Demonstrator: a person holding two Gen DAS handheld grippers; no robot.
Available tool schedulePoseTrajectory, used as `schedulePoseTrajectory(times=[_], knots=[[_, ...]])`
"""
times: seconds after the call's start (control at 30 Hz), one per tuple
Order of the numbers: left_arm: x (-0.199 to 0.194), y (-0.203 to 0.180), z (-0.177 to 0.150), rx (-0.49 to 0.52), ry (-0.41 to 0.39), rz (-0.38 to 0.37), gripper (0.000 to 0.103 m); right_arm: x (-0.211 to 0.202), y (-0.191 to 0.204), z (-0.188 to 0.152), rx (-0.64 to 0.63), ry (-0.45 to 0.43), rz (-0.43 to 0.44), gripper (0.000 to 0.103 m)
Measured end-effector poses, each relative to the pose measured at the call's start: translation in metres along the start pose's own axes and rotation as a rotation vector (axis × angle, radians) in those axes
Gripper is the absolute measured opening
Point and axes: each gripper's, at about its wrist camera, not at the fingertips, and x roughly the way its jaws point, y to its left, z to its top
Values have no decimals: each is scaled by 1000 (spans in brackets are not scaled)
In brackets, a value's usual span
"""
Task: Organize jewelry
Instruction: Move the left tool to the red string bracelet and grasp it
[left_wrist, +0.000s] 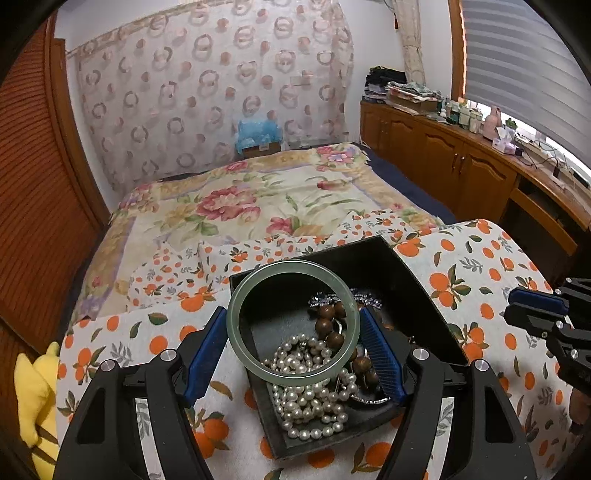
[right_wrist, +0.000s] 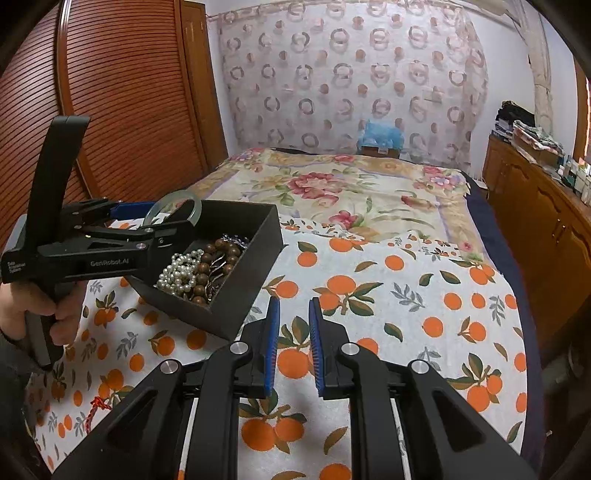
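Jade-green bangle (left_wrist: 293, 323) clamped across its width by left gripper (left_wrist: 295, 354), held upright above black tray (left_wrist: 406, 273), over tray's 9 o'clock half. Below: pearl strand (left_wrist: 306, 384) at 6 o'clock, wooden beads (left_wrist: 330, 325) toward centre. Judgement: bangle likely brittle and slick; lower until rim rests on bare felt at 9 o'clock, clear of pearls, then release gently. Right gripper (right_wrist: 293, 347) at tray's 3 o'clock, jaws narrowly apart, empty, over orange-print cloth (right_wrist: 406, 295); could steady tray wall.
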Motion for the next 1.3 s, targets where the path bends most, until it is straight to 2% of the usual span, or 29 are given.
schedulePoseTrajectory(times=[0.27,0.5,0.57,0.63,0.73,0.8,0.9,1.17,1.3], knots=[[-10,-3,-5,15,-13,-19,72,-4,10,-4,-8,-3,22,18],[-36,-3,-14,28,-65,-30,86,-10,21,-8,-20,-12,38,18],[-47,-1,-20,28,-82,-29,87,-13,25,-11,-23,-16,43,18],[-56,0,-26,21,-95,-38,93,-18,29,-14,-27,-21,50,18],[-67,1,-37,22,-109,-55,95,-24,36,-20,-40,-26,57,18],[-70,1,-47,16,-85,-78,96,-28,41,-23,-50,-29,62,19],[-73,4,-61,-8,-59,-85,96,-34,50,-32,-66,-27,72,29],[-76,4,-104,-16,26,-117,96,-44,69,-59,-90,-3,109,30],[-78,5,-122,-24,52,-165,96,-47,78,-72,-104,14,119,30]])
